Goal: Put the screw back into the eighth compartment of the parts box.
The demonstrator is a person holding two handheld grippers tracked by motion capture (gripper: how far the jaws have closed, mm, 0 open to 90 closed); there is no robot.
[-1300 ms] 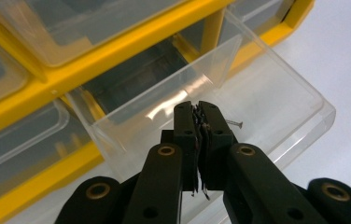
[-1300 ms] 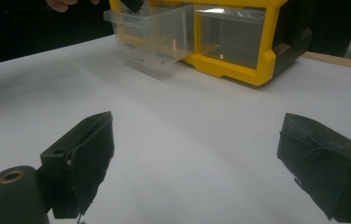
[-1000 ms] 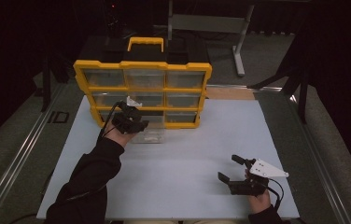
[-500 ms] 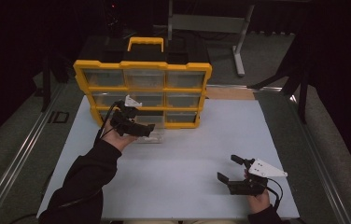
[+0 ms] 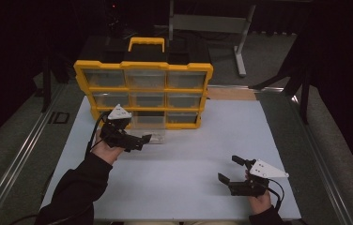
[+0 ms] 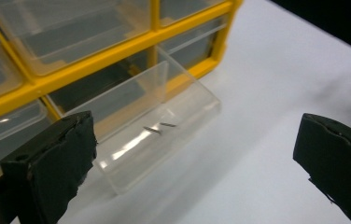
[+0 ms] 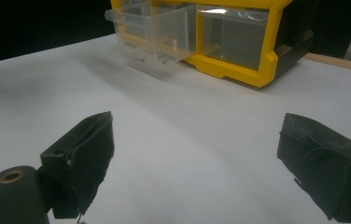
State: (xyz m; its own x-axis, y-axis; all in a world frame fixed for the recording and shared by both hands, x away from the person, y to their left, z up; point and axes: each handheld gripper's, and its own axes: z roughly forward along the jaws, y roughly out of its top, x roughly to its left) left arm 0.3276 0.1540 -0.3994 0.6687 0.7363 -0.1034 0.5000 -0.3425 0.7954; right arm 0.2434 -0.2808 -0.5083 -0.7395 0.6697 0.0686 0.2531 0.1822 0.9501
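Observation:
A yellow organizer cabinet with clear drawers stands at the back of the white table. Its bottom middle clear drawer is pulled out onto the table, and two small metal pieces lie inside. My left gripper hovers just left of that drawer's front. Its jaws have just been opening and stand wide with nothing between them. My right gripper is open near the table's front right, with only bare table between its jaws. It faces the drawer from afar.
The cabinet has a yellow carry handle on top. A strip of wood lies at the table's back right edge. Metal rails run along both sides of the table, and dark floor lies beyond.
My left gripper has opened wide and drawn back from the drawer toward the person, turning to point right. The drawer stays pulled out. The right gripper has kept still.

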